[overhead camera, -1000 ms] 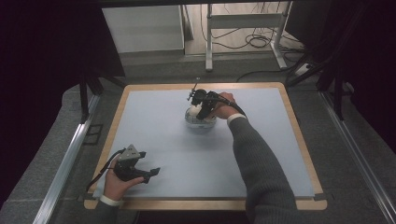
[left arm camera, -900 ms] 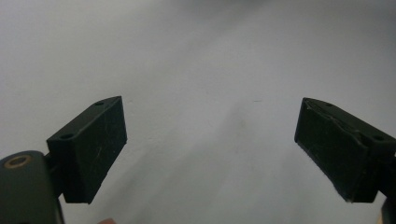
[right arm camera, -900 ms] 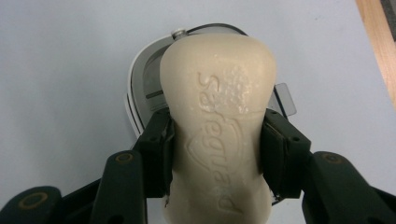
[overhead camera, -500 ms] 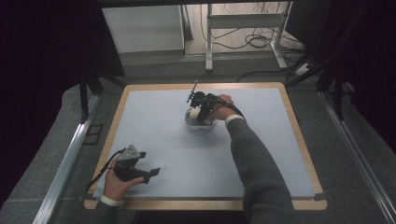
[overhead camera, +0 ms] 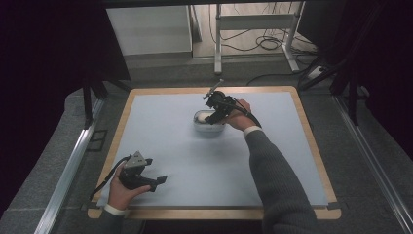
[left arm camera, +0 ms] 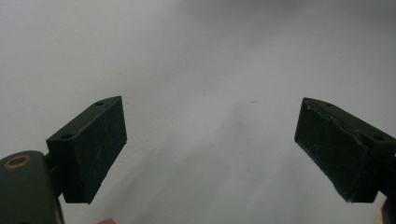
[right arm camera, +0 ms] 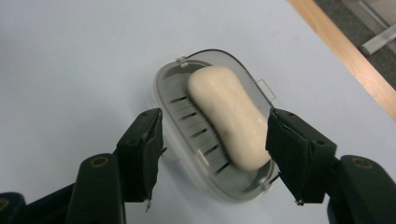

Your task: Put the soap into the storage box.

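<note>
Right claw [right arm camera: 215, 154] straddles soap [right arm camera: 229, 116] in dish [right arm camera: 187, 112]

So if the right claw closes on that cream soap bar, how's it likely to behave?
The cream, rounded soap bar looks smooth and glossy, so it may slip between the pads. It seems rigid, unlikely to flex. It lies loose on the grey slotted plastic soap dish, so it would probably lift free.

The left hand [overhead camera: 122, 191] rests near the person's edge and holds the left gripper [overhead camera: 155, 182] low, its jaws spread wide apart. The right arm [overhead camera: 272, 170], in a grey sleeve, reaches far forward, and the right gripper [overhead camera: 214, 116] tilts down with jaws parted
</note>
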A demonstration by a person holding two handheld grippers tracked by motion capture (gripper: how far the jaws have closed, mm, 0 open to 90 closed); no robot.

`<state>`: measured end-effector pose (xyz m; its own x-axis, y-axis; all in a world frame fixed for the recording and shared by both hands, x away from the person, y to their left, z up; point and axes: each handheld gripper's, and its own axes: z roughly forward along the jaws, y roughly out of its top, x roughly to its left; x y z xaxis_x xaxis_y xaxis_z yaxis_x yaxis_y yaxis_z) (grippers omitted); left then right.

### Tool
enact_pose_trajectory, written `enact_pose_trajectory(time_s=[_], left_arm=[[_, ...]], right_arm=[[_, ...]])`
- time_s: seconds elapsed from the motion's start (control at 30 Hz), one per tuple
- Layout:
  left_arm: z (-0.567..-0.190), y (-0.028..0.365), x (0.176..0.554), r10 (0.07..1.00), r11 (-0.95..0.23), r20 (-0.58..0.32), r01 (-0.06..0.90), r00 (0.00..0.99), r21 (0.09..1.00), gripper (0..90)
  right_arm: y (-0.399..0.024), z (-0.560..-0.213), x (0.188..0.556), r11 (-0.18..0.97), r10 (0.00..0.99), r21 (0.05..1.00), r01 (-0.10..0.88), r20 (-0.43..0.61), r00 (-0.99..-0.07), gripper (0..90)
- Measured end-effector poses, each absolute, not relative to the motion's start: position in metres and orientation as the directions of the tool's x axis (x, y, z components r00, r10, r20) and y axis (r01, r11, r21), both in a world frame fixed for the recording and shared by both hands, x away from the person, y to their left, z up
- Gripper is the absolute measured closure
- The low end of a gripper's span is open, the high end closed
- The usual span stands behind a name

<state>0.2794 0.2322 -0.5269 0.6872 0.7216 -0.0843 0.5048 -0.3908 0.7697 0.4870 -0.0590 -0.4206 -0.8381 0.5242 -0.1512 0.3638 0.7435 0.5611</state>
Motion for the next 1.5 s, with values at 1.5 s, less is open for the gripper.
enact_pose_trajectory(time_s=[1.5], left_arm=[[-0.527, 0.239, 0.281, 0.751, -0.386, -0.064, 0.515, 0.657, 0.765, 9.7]], right_arm=[[-0.216, -0.480, 0.359, 0.432, 0.760, 0.783, 0.448, -0.048, -0.649, 24.2]])
